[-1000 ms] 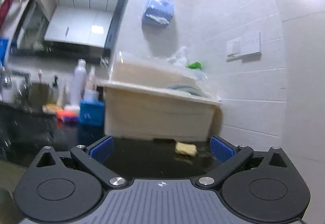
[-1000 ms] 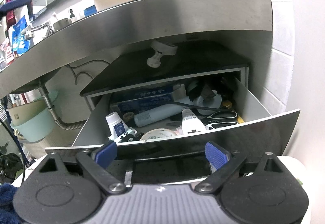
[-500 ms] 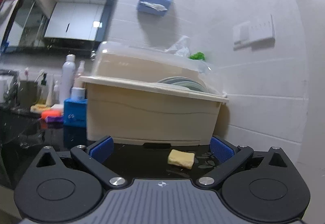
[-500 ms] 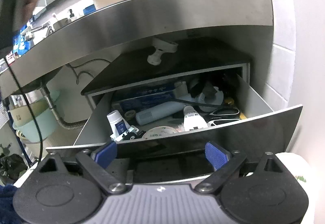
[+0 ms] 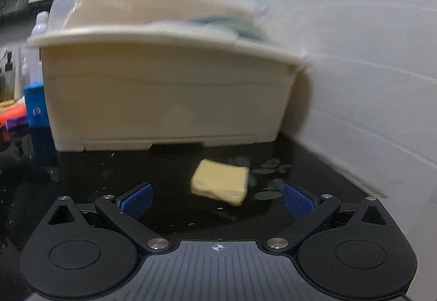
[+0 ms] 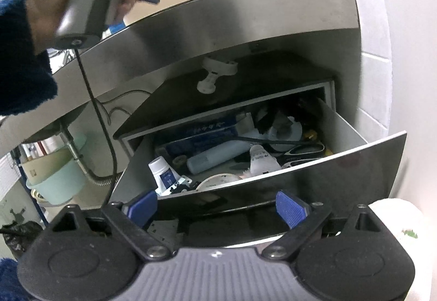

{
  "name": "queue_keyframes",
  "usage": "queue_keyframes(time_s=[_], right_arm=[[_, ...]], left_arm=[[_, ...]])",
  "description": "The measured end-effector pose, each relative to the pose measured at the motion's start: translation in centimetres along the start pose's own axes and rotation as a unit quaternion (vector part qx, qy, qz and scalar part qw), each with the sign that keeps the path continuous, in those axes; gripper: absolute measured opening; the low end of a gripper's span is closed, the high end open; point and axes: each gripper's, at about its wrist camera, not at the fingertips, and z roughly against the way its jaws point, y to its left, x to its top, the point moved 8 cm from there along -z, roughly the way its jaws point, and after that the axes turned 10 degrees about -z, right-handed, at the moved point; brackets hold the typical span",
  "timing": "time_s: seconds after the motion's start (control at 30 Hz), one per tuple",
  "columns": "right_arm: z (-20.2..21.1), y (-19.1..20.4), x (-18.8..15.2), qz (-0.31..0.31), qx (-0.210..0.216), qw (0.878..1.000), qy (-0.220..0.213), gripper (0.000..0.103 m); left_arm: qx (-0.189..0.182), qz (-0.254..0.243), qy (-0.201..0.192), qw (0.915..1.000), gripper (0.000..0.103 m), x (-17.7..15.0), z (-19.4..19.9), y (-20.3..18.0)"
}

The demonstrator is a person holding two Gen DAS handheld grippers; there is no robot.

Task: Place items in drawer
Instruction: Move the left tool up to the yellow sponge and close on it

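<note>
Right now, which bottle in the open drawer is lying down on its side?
The long pale blue cylindrical bottle in the middle of the grey drawer lies flat. The white bottle with the dark blue label and the white printed bottle stand tilted.

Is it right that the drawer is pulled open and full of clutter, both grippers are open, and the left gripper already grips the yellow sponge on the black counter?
Not quite. In the left wrist view the left gripper is open and holds nothing; the yellow sponge lies free on the black counter ahead of its fingers. The rest stands: the drawer is open and cluttered, and the right gripper is open.
</note>
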Motion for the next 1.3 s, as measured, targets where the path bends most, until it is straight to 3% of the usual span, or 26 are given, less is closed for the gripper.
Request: queue_keyframes(time_s=[0.13, 0.27, 0.47, 0.67, 0.8, 0.93, 1.3], right_arm=[[0.1, -0.5, 0.0, -0.016, 0.006, 1.000, 0.001, 0.094], [-0.1, -1.1, 0.1, -0.037, 0.011, 0.999, 0.005, 0.094], [-0.1, -1.6, 0.0, -0.056, 0.017, 0.998, 0.009, 0.094], [-0.3, -1.7, 0.0, -0.061, 0.023, 0.998, 0.014, 0.094], [-0.3, -1.5, -0.1, -0.056, 0.023, 0.998, 0.014, 0.094], [-0.4, -1.7, -0.1, -0.063, 0.020, 0.998, 0.017, 0.094], [-0.5, -1.7, -0.1, -0.061, 0.015, 0.998, 0.020, 0.094]], left_arm=[[0.012, -0.001, 0.016, 0.9998, 0.102, 0.1, -1.6, 0.3], [0.037, -0.043, 0.029, 0.9979, 0.102, 0.6, -2.8, -0.3], [0.026, -0.087, 0.046, 0.9948, 0.099, 1.0, -4.2, -1.6], [0.031, -0.092, 0.060, 0.9935, 0.093, 0.9, -5.1, -1.8], [0.021, -0.081, 0.062, 0.9946, 0.082, 0.9, -5.5, -1.8], [0.004, -0.091, 0.062, 0.9939, 0.053, 1.1, -5.3, -2.4], [-0.026, -0.091, 0.054, 0.9940, 0.052, -0.2, -2.6, -2.1]])
